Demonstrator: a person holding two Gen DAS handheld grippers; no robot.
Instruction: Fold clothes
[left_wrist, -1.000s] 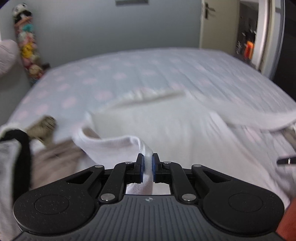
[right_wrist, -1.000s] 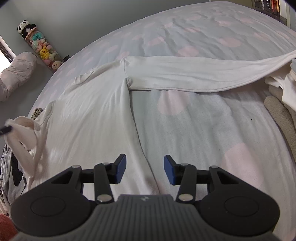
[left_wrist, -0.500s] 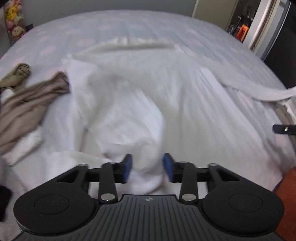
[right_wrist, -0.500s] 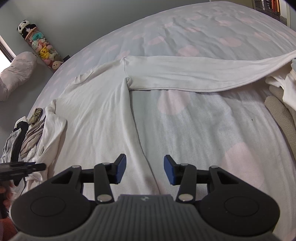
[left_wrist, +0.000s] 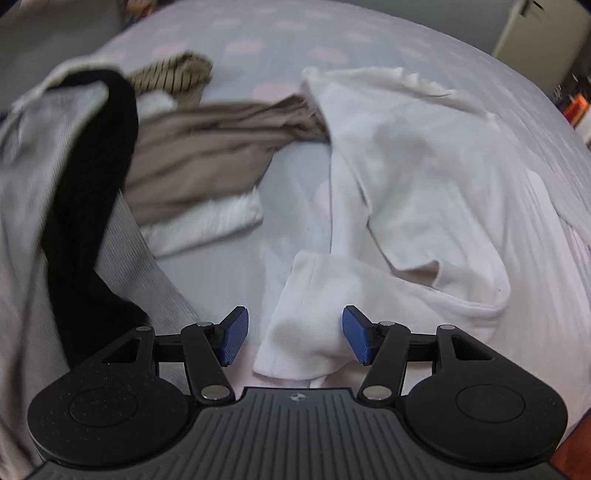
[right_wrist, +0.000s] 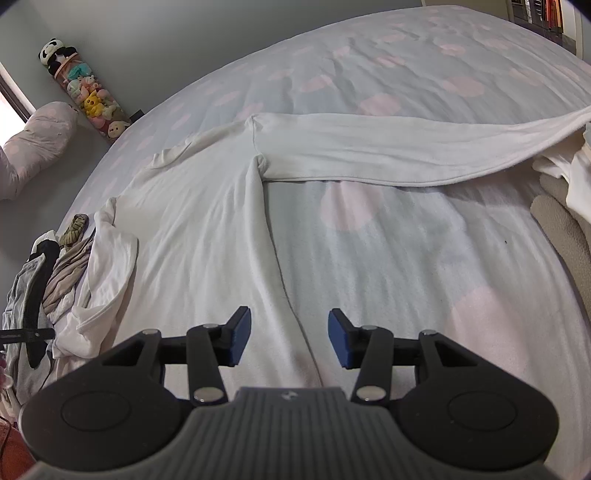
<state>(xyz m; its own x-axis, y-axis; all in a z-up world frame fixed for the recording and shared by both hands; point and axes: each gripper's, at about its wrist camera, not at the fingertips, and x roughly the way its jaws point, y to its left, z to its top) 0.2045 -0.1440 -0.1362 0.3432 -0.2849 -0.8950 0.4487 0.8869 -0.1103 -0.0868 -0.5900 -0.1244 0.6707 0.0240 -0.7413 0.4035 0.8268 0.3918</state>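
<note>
The left gripper has its blue pads spreading apart, a bunched white sleeve end lying loose between them, neither pad pressing it; that sleeve belongs to the white long-sleeved top, which lies crumpled across the dotted bedspread; to its left sit a beige garment, a striped piece, a black strap and grey cloth. The right gripper stands wide and empty above the side edge of the same top; its other sleeve stretches flat to the right; a column of soft toys stands against the wall.
</note>
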